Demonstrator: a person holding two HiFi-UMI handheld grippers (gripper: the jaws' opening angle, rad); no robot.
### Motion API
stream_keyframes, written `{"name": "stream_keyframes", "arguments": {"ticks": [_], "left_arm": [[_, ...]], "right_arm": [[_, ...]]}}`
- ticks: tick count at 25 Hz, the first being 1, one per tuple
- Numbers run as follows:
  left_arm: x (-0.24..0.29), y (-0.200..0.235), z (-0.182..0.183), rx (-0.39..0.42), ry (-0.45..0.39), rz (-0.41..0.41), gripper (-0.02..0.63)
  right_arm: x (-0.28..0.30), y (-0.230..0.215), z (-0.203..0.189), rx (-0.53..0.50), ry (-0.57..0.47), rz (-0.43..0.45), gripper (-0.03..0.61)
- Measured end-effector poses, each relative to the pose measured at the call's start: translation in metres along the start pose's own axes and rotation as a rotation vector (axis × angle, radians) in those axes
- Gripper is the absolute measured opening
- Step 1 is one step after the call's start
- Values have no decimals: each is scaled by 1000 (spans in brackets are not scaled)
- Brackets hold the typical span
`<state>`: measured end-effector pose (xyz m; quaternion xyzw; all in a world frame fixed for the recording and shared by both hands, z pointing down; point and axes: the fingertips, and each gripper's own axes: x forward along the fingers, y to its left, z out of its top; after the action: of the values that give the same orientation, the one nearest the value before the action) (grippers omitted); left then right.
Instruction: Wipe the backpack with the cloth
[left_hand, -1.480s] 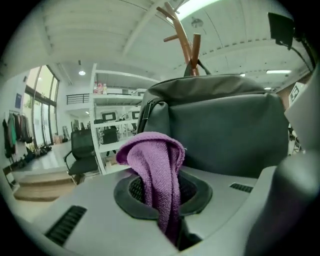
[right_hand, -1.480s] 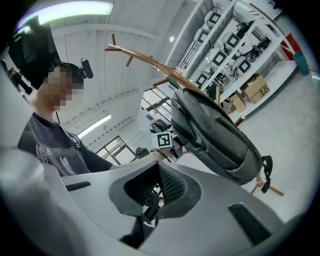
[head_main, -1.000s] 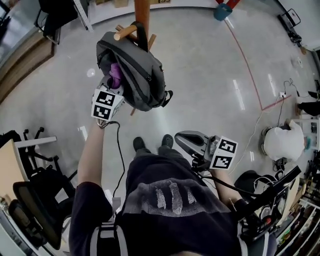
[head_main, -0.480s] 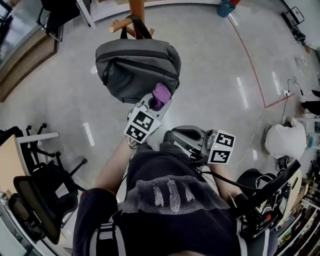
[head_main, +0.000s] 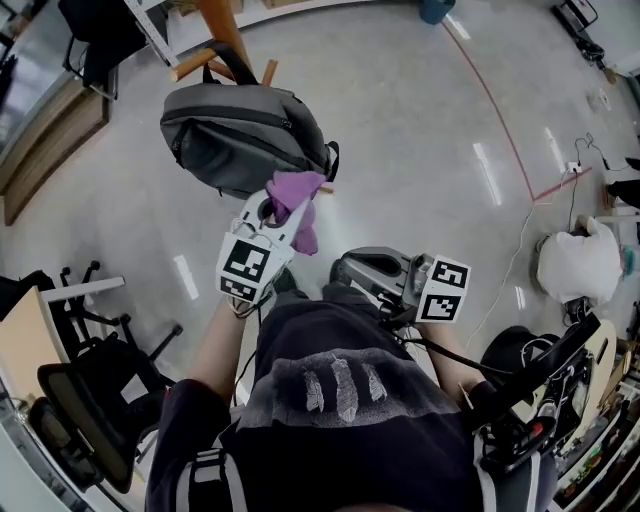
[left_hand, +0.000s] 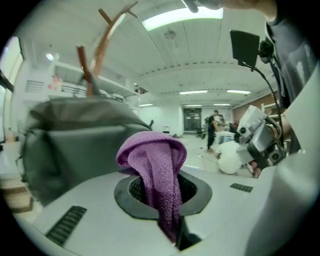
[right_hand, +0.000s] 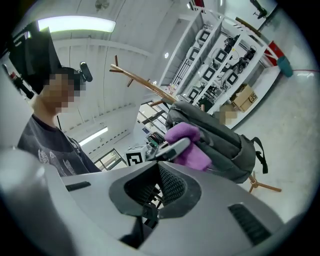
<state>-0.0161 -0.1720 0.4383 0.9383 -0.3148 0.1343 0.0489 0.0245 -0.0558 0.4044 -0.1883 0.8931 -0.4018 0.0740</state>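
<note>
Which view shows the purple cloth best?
Left gripper view: the purple cloth, large, clamped between its jaws. Head view shows it small by the backpack; right gripper view, partly behind the left hand-held gripper.

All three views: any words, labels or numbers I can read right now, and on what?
No text is readable in any view.
Left marker cube and right marker cube: coded squares only, no letters.
Shirt print: pale strokes, not legible.
Cardboard box: dark mark, too blurred.
Wall notices: too blurred.
</note>
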Motion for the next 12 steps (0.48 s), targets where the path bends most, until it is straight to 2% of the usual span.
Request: {"name": "stream_keyframes", "arguments": {"ticks": [3,5,8,12], "left_arm": [[-58,100,33,14,-87,305,49],[-86,149,51,47,-105,424,49],[-99,213,68,135,-68,521,49],[-95,291,67,138,29,582,49]], "right_arm": [[1,-4,6,-8,3,15,3],[1,-4,7,-10,15,26,3],[7,-1,6,-22,36,43,3],[30,0,3,-46,59,77,3]]}}
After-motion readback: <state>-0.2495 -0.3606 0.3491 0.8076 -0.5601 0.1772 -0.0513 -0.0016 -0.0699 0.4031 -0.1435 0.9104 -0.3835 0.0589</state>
